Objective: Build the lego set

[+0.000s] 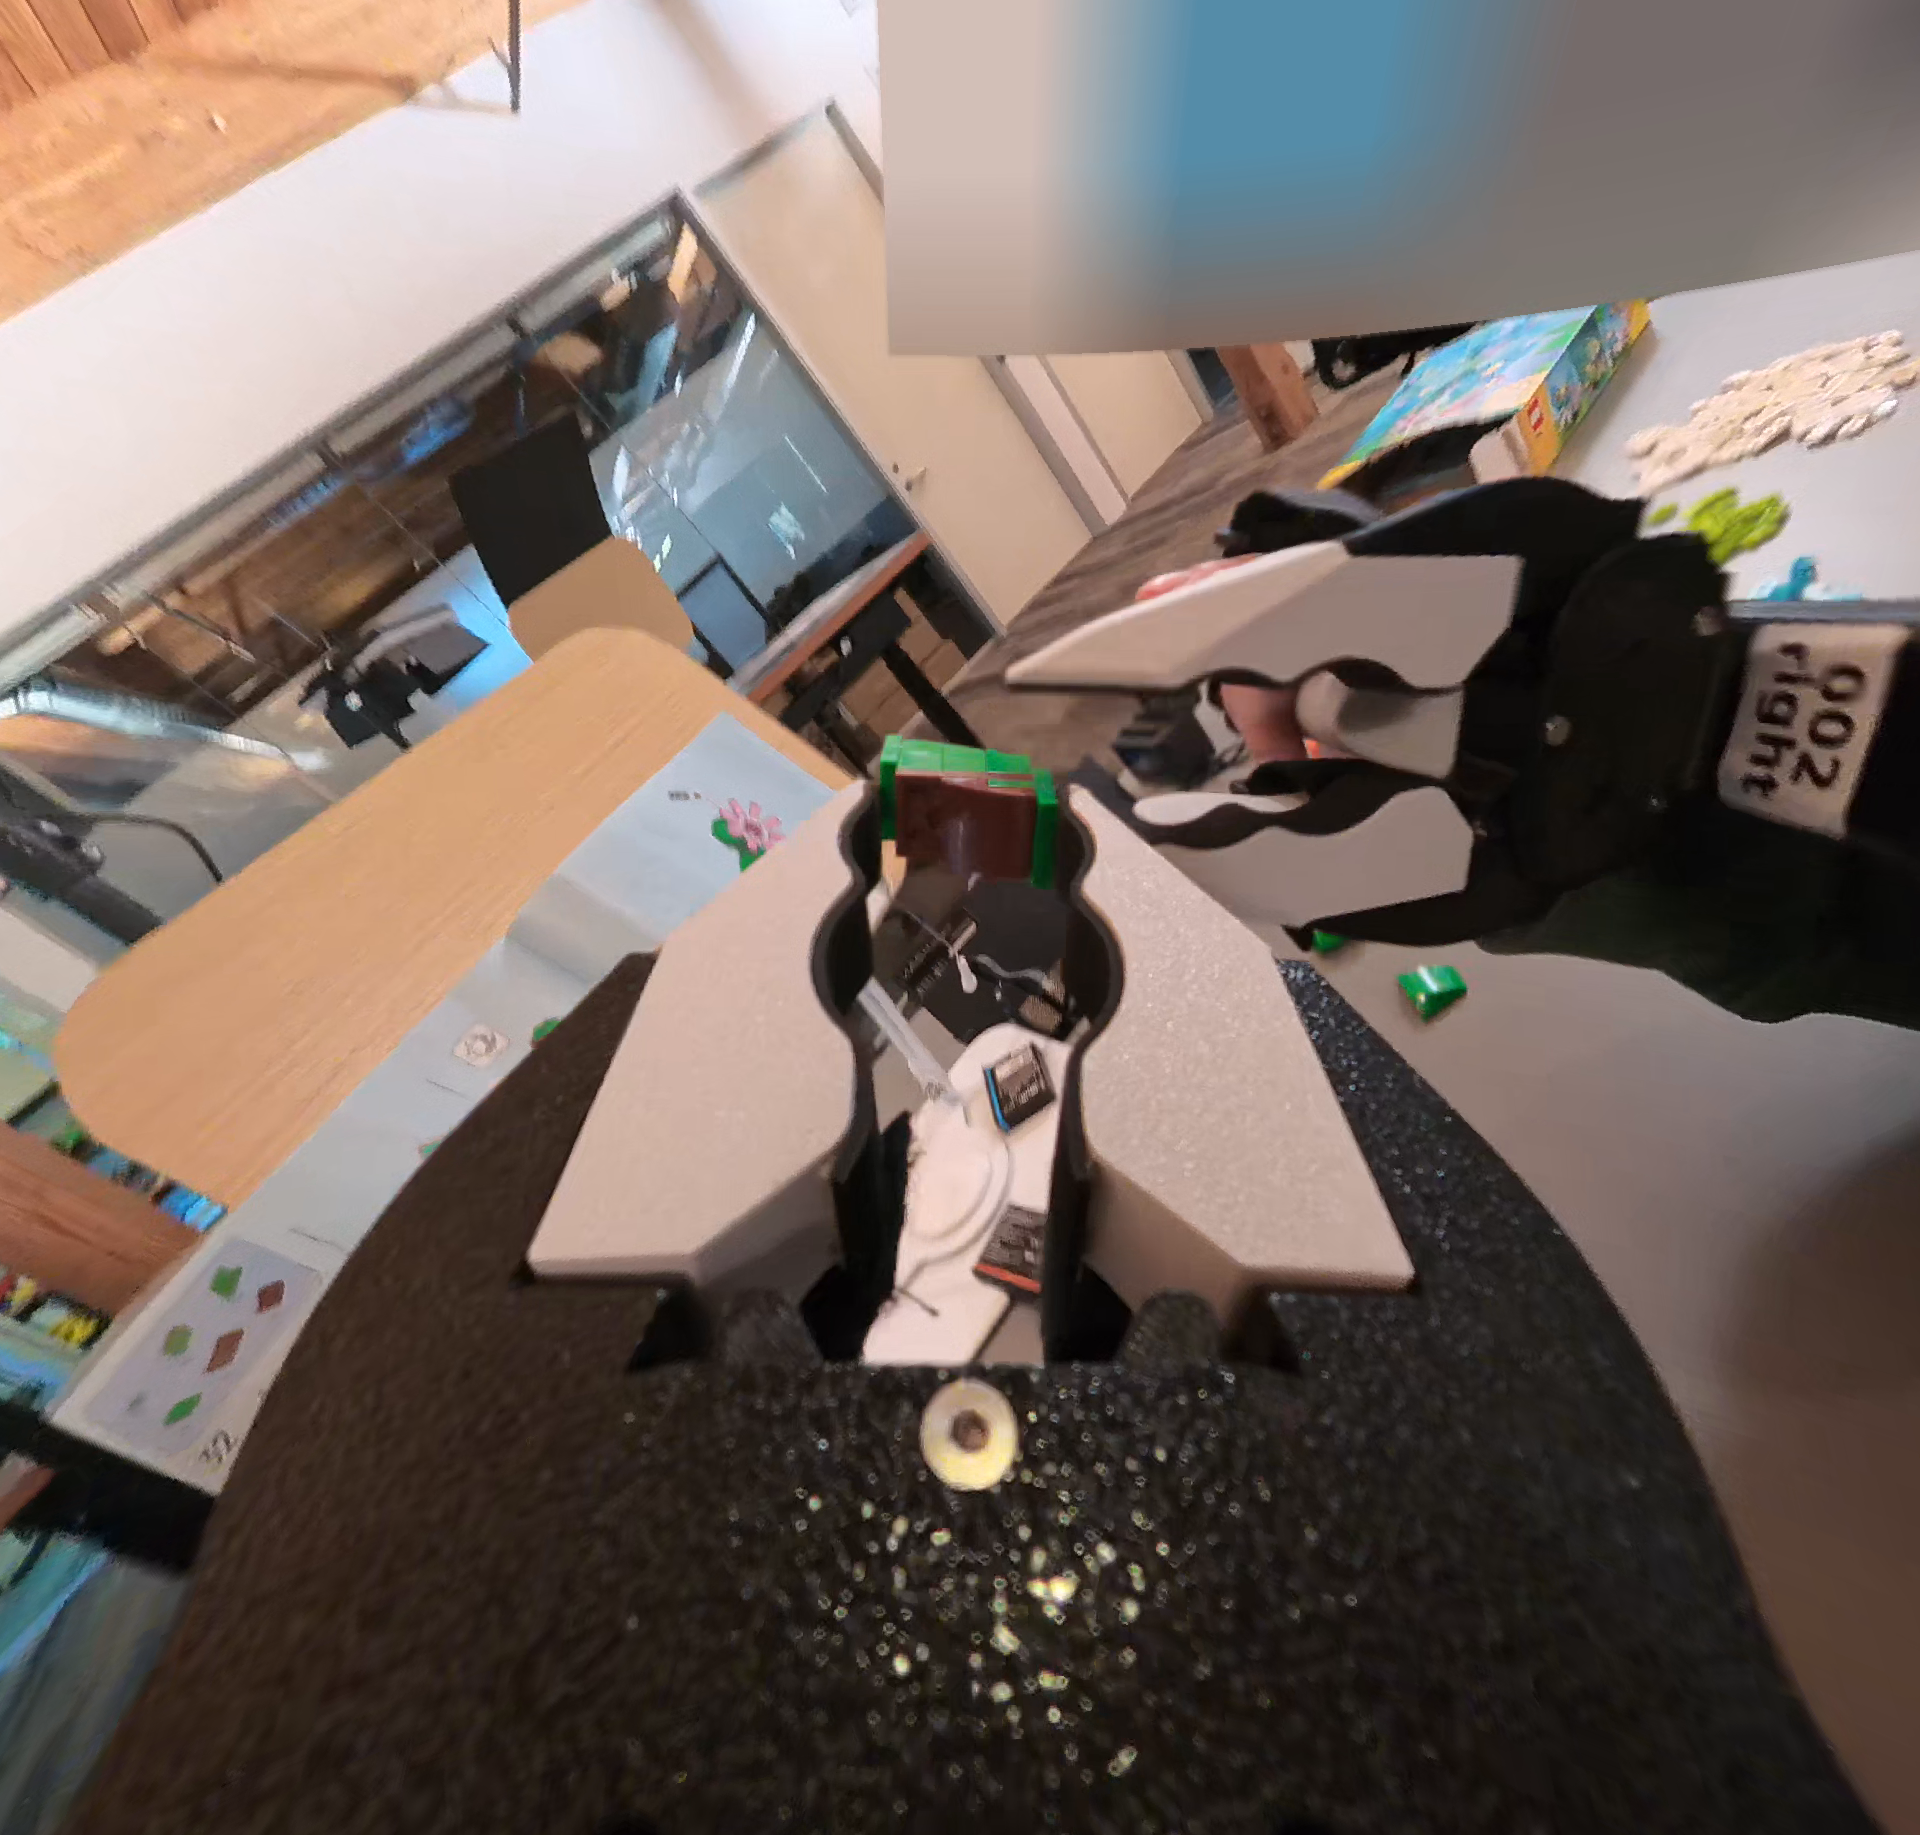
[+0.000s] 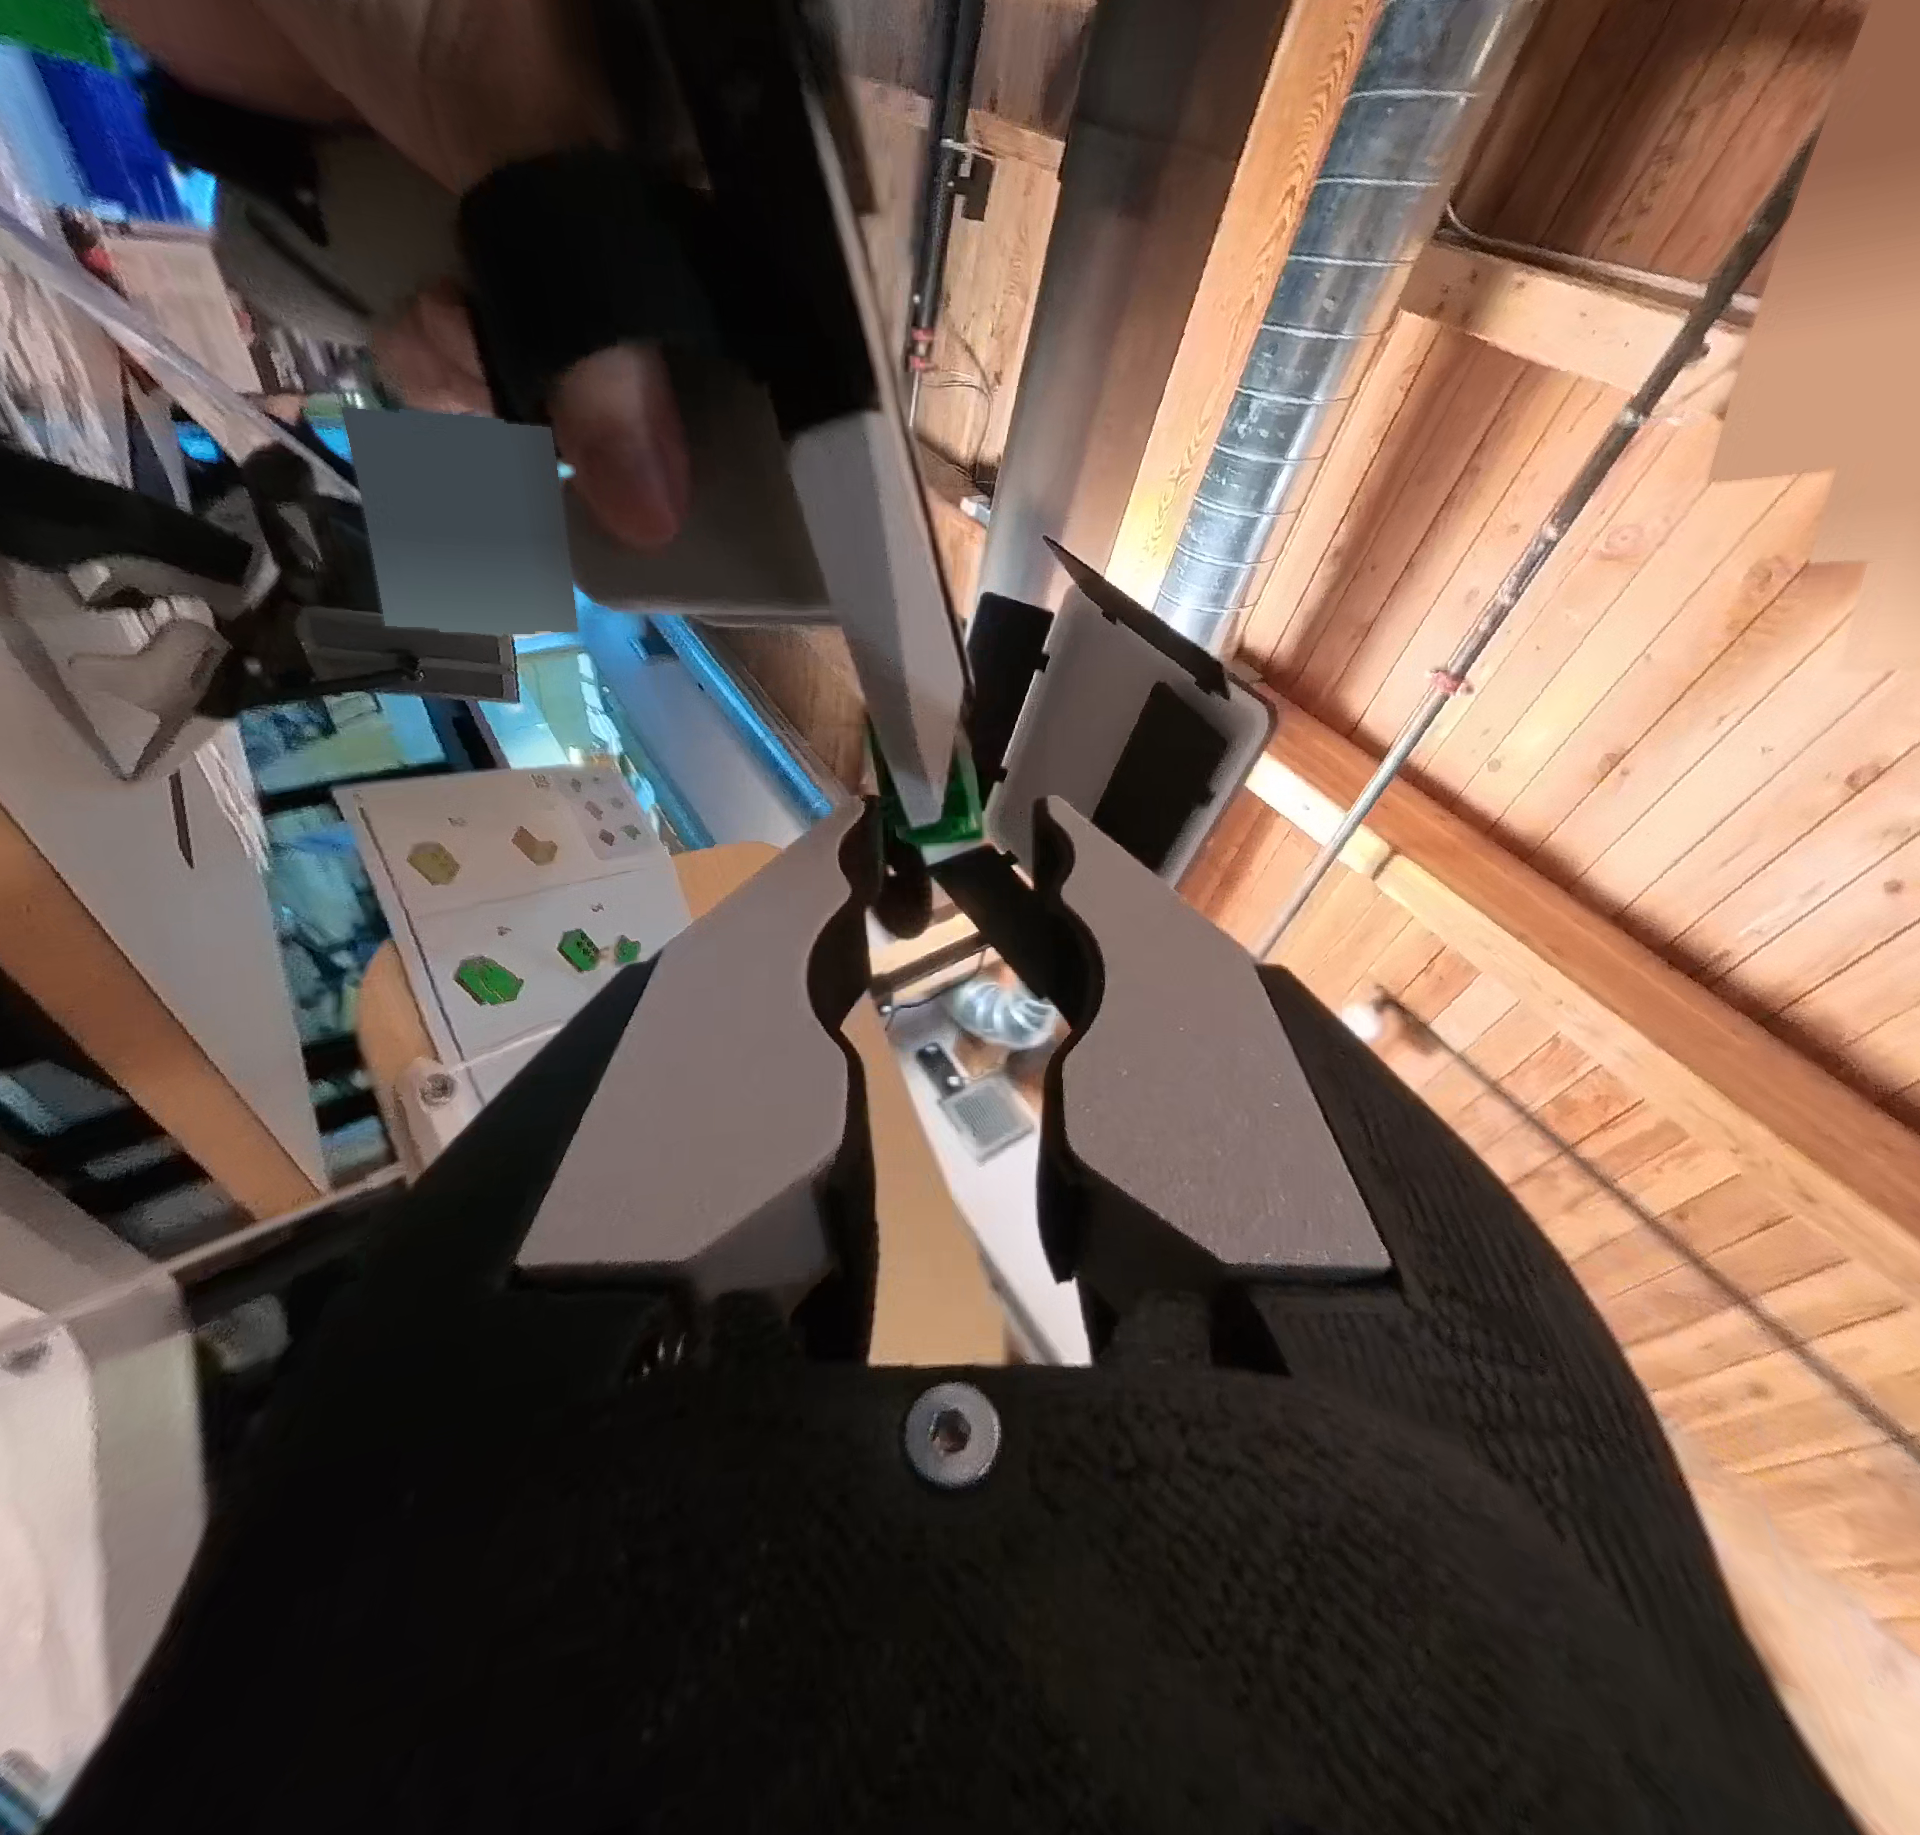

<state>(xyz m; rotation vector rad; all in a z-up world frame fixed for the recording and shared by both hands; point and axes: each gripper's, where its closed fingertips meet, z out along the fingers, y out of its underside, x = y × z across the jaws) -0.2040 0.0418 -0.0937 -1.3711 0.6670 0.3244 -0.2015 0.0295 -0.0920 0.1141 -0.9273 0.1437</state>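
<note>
My left gripper (image 1: 971,817) is shut on a small green and brown lego assembly (image 1: 966,824) and holds it up in the air, above the grey table (image 1: 1558,1162). My right gripper (image 1: 1075,746) comes in from the right, open and empty, with its tips close beside the assembly. In the right wrist view, my right gripper (image 2: 954,814) is open, and the green edge of the assembly (image 2: 943,821) sits just beyond its tips. The assembly there is pinched by the left gripper's fingers (image 2: 894,642).
An instruction booklet (image 1: 717,819) lies propped at left and also shows in the right wrist view (image 2: 520,902). A loose green slope brick (image 1: 1432,988), lime pieces (image 1: 1735,523), white pieces (image 1: 1766,403) and the lego box (image 1: 1496,383) are on the table. A hand (image 2: 416,71) holds the left gripper. My left and right fingertips are right by each other.
</note>
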